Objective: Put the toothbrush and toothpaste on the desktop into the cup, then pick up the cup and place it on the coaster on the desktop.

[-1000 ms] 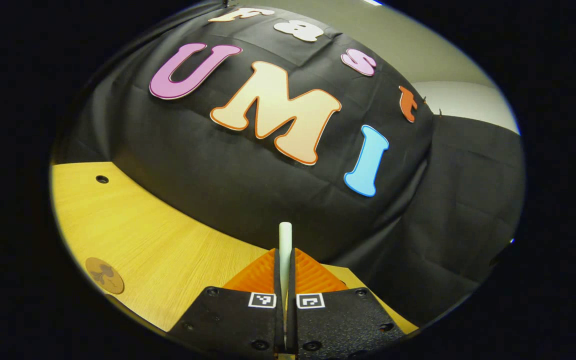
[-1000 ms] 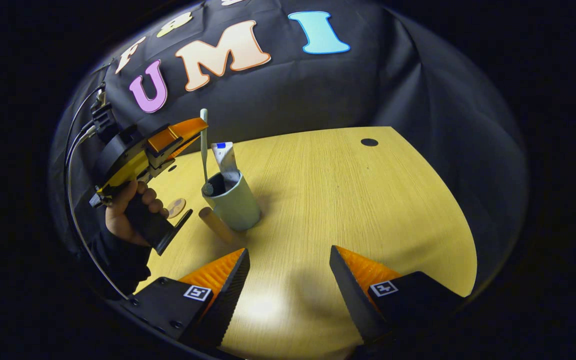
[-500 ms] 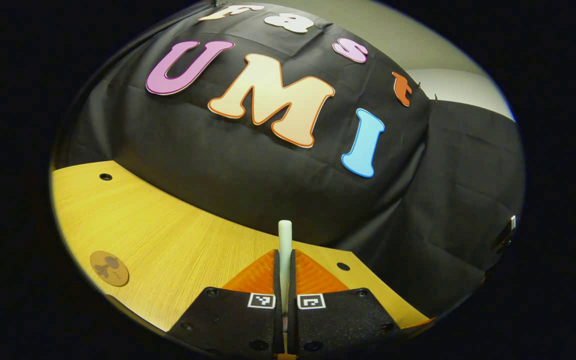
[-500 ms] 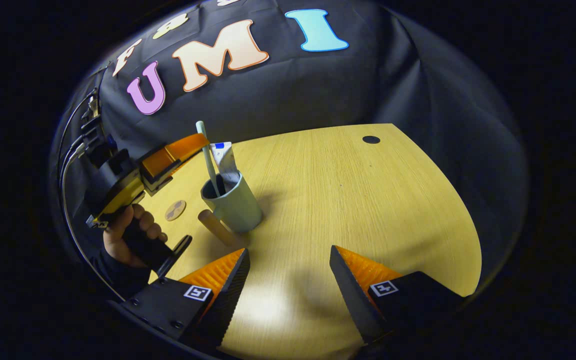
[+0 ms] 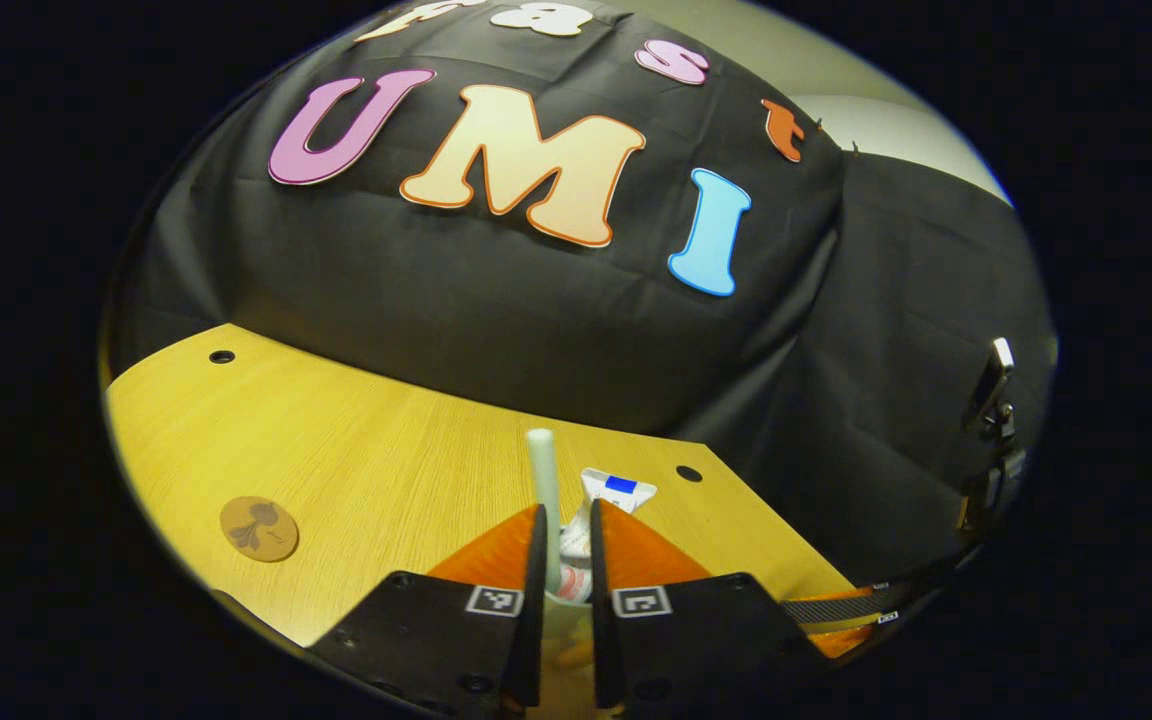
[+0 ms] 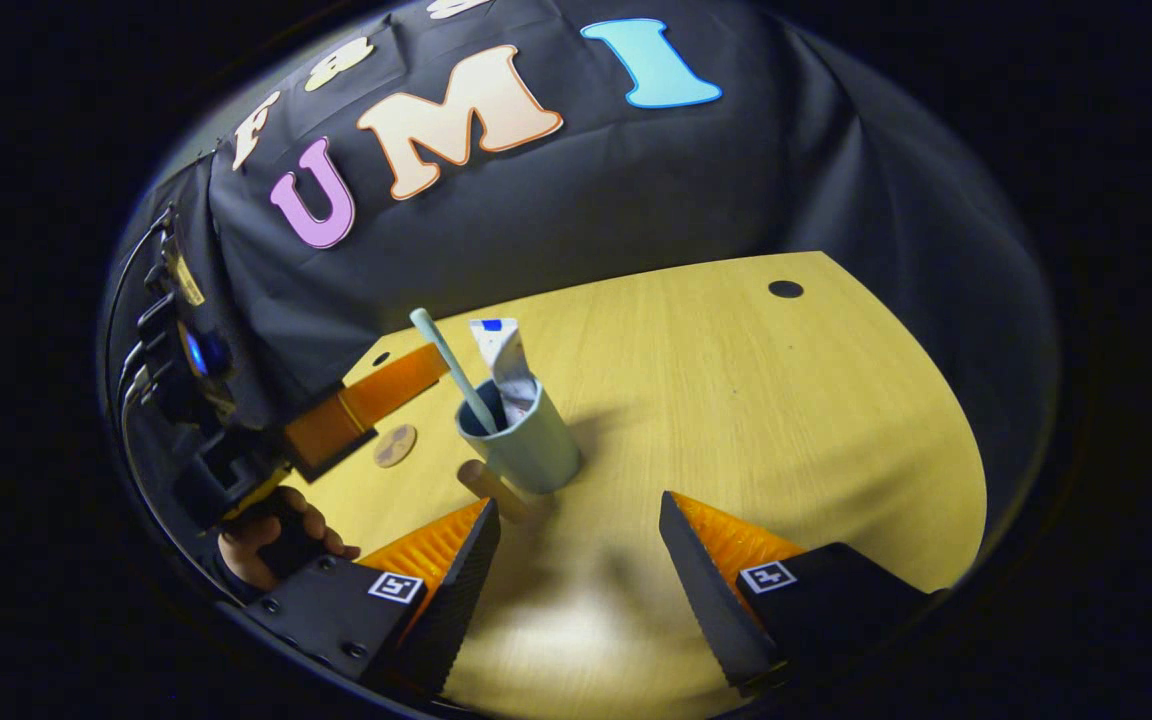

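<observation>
— What has changed at the desk in the last second?

— The toothbrush (image 6: 453, 370) now leans in the cup (image 6: 531, 450) beside the toothpaste (image 6: 502, 360). A second ago the left gripper (image 5: 566, 525) pinched its handle hard; now its fingers have parted a little, and the handle stands loose in the narrow gap, apparently against one finger only.

— And that gripper itself?

— In the right gripper view it has sunk and drawn back from the cup, a hand (image 6: 271, 535) beneath it.

— The other one?

— The right gripper (image 6: 581, 545) hangs over the wooden desktop (image 6: 786, 420) with its fingers spread wide, holding nothing, as before.

— Where is the coaster?

— The coaster (image 6: 395, 446) lies flat just beside the cup, apart from it.
</observation>
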`<state>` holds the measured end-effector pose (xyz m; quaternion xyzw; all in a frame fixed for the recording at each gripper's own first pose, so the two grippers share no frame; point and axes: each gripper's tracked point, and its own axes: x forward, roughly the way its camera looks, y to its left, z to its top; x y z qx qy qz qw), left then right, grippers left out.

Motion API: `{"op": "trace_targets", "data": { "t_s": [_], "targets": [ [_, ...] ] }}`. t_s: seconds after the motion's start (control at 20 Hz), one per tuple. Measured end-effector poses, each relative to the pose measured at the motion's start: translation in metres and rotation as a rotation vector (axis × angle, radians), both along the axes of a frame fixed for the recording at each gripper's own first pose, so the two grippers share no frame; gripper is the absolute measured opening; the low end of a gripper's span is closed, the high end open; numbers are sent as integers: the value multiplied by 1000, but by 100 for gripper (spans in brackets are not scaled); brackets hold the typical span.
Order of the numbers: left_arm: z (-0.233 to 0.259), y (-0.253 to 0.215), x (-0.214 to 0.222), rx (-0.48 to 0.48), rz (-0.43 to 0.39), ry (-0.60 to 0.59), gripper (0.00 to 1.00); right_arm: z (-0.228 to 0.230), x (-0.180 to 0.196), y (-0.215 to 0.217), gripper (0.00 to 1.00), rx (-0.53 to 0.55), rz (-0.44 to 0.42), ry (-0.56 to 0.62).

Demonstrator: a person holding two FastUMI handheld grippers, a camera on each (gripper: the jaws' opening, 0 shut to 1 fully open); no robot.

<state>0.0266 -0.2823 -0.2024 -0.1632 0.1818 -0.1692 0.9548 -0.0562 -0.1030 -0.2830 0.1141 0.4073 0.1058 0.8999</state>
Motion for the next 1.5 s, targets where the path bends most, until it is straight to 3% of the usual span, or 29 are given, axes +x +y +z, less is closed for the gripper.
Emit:
{"op": "trace_targets", "data": {
  "t_s": [0.1, 0.15, 0.25, 0.55, 0.6, 0.7, 0.9, 0.95, 1.0, 1.15, 1.2, 1.3, 1.35, 1.4, 1.45, 1.5],
  "targets": [
    [0, 3, -14, 37, -29, 17, 67, 4, 3, 16, 99, 19, 28, 25],
    [3, 10, -18, 57, -31, 5, 81, 6, 6, 24, 99, 18, 45, 37],
    [11, 26, -23, 83, -18, -19, 93, 6, 9, 41, 98, 13, 72, 71],
    [14, 96, -34, 147, 20, -21, 94, -6, 23, 76, 98, -53, 70, 190],
    [14, 109, -35, 165, 29, -22, 94, -9, 26, 77, 94, -75, 64, 205],
    [15, 135, -34, 180, 48, -24, 94, -16, 33, 81, 99, -100, 49, 246],
    [19, 190, -30, 228, 116, -36, 94, -40, 42, 84, 99, -173, 28, 332],
    [19, 205, -31, 245, 134, -40, 94, -45, 44, 84, 94, -190, 27, 356],
    [19, 219, -32, 259, 151, -44, 94, -51, 45, 85, 98, -203, 27, 376],
    [20, 255, -34, 288, 201, -48, 94, -68, 48, 82, 98, -248, 34, 434],
    [19, 266, -36, 294, 218, -46, 94, -73, 48, 81, 92, -262, 37, 457],
    [15, 283, -39, 297, 246, -32, 93, -81, 50, 81, 97, -280, 44, 494],
    [12, 291, -40, 299, 256, -25, 94, -86, 50, 79, 95, -295, 51, 508],
    [12, 297, -43, 301, 266, -22, 94, -89, 51, 80, 87, -304, 60, 519],
    [13, 302, -43, 302, 273, -24, 94, -93, 50, 79, 92, -316, 68, 532],
    [12, 306, -43, 306, 278, -24, 94, -95, 50, 77, 81, -333, 77, 537]
  ]
}}
